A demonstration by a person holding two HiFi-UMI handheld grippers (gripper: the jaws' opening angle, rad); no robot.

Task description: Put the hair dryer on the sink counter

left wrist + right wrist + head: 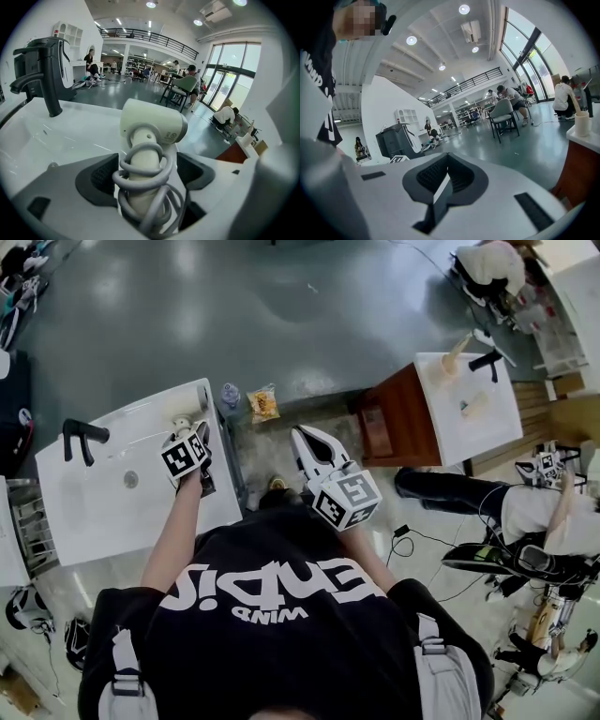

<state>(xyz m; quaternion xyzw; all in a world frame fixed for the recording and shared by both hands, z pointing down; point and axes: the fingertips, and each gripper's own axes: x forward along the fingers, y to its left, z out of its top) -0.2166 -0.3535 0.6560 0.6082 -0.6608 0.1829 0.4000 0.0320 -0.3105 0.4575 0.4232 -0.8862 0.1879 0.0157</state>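
Observation:
The cream hair dryer (152, 125), its grey cord wound round the handle, stands on the white sink counter (56, 136) by the counter's right edge (214, 442). In the head view only its top (180, 425) shows past the marker cube. My left gripper (147, 171) is open, its dark pads on either side of the handle with small gaps. From the head view, the left gripper (190, 435) sits over the counter's right side. My right gripper (302, 435) is shut and holds nothing, held over the floor to the right of the counter; its pads meet in the right gripper view (442, 180).
A black faucet (81, 437) stands at the basin's left, with the drain (130, 480) in the bowl. A water bottle (231, 395) and a snack bag (263, 404) lie on the floor behind the counter. A second sink on a brown cabinet (469, 404) is at right, with a seated person (530, 512) near it.

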